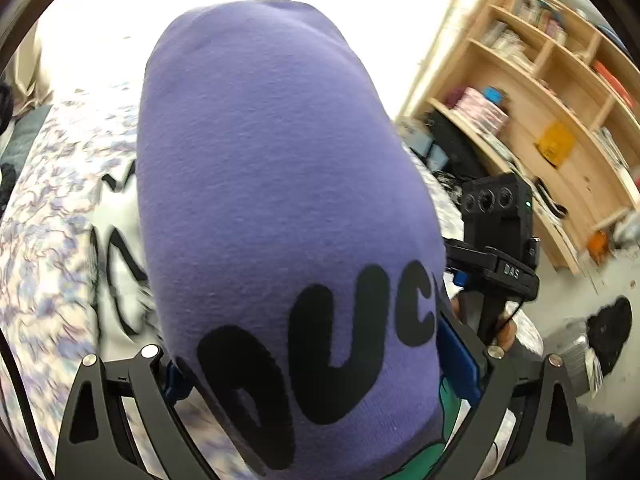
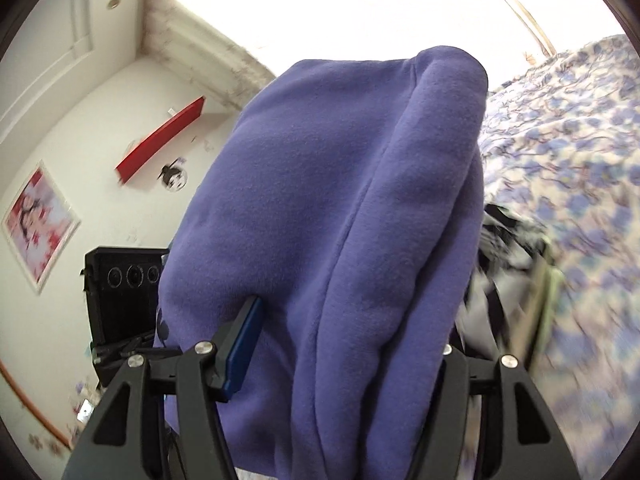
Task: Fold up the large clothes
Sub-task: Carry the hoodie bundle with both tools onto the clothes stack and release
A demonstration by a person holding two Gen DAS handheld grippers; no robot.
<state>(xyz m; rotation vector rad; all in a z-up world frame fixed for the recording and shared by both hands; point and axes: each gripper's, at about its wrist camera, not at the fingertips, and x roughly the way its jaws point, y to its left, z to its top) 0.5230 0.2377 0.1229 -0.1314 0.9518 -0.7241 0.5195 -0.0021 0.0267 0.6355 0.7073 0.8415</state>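
The left gripper (image 1: pixel 320 364) has its jaws closed on a thick fold of the purple sweatshirt (image 1: pixel 280 180), lifted above the flowered bed (image 1: pixel 48 240). The right gripper (image 2: pixel 344 344) grips another bunch, its jaws held fairly wide by cloth. Cloth hides most fingertips.

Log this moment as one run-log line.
task: fold large clothes | held: purple garment | left gripper: shut on it | right gripper: shut on it | below: floral bedspread
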